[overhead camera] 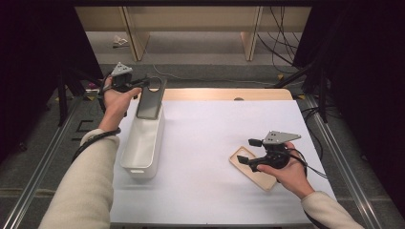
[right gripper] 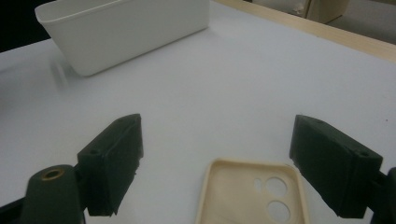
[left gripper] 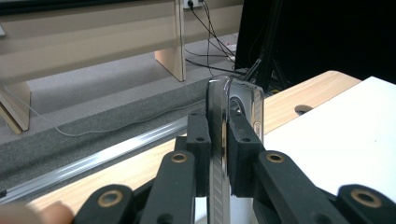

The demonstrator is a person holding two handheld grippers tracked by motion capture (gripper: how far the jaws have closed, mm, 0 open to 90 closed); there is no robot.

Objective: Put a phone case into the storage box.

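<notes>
White sheet (overhead camera: 210, 157) over wooden table (overhead camera: 224, 94); cables (overhead camera: 282, 43) on floor behind.

The high view looks forward and down on the whole counter (overhead camera: 215, 143). Each gripper view sits close behind its tongs. High and right views share the white bin (right gripper: 126, 28).
</notes>
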